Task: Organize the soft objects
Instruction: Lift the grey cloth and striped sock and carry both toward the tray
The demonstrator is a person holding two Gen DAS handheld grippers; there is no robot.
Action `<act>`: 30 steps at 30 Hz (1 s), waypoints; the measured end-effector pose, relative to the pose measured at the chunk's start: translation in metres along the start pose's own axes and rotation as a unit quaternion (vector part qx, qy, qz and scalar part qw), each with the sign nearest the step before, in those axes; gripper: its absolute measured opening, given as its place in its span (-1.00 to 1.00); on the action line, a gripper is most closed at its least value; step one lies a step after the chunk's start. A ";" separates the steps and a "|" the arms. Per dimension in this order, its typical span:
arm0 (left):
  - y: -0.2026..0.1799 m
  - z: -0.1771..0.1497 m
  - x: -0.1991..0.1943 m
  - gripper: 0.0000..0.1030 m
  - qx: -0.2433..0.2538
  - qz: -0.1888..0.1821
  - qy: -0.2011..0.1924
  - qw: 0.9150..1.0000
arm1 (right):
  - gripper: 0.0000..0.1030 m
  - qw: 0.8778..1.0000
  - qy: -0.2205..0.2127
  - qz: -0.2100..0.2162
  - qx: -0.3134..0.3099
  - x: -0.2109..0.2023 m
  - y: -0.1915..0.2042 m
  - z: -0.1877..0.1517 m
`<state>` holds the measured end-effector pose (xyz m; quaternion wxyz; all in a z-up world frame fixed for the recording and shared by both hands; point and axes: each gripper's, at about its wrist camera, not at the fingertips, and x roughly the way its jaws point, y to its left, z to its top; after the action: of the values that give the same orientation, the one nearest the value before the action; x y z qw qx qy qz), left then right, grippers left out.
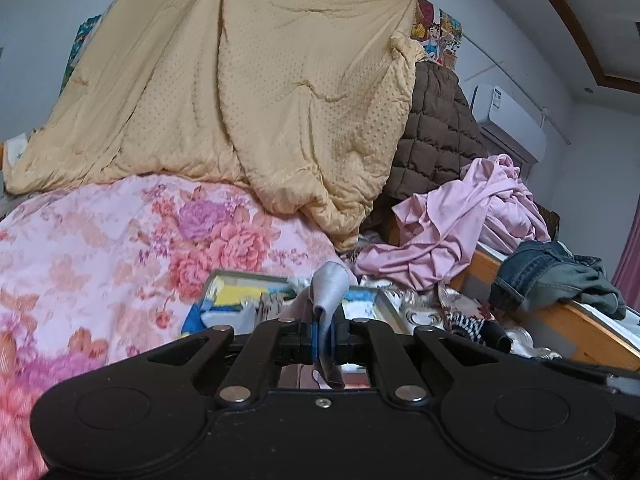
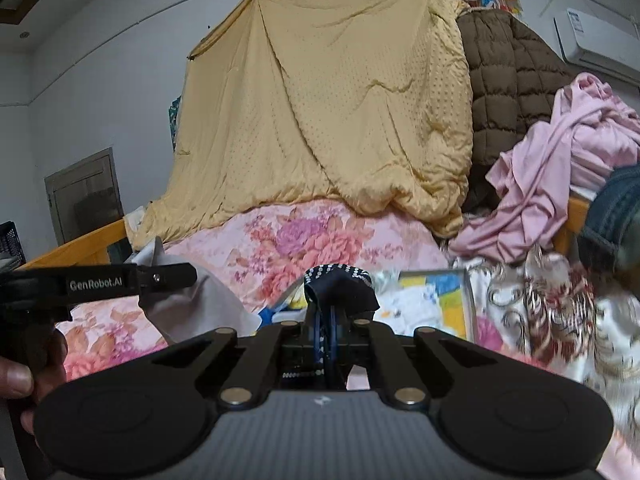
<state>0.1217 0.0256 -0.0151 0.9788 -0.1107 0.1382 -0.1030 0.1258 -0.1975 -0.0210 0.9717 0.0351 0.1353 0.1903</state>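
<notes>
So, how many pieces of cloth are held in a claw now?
2. The left claw pinches a grey cloth; the right claw pinches a dark blue dotted cloth. Neither cloth shows fully.

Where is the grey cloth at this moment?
The grey cloth is pinched in the shut left hand-held gripper, above the floral quilt; the right wrist view shows it at left.

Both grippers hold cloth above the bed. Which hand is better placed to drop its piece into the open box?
Probably the right. The right gripper pinches a dark dotted cloth with the box directly ahead; the left gripper, holding grey cloth, also faces it, so it is close.
</notes>
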 end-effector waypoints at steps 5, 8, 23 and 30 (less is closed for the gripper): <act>0.005 0.014 0.033 -0.90 0.025 -0.004 -0.006 1.000 | -0.90 1.000 0.000 -0.005 -0.009 0.039 -0.014 0.020; 0.010 0.024 0.058 -0.90 0.030 -0.011 -0.008 0.999 | -0.90 1.000 -0.001 -0.015 -0.019 0.069 -0.024 0.033; 0.039 0.064 0.230 -0.90 0.015 -0.030 0.045 0.998 | -0.85 0.997 0.057 -0.046 -0.035 0.234 -0.063 0.066; 0.056 0.037 0.300 -0.89 0.026 0.010 0.120 0.992 | -0.79 0.993 0.101 -0.060 -0.017 0.287 -0.089 0.053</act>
<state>0.4239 0.0161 -0.0679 0.9587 -0.0709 0.2527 -0.1097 0.4284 -0.1714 -0.0521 0.9633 -0.0093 0.2311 0.1362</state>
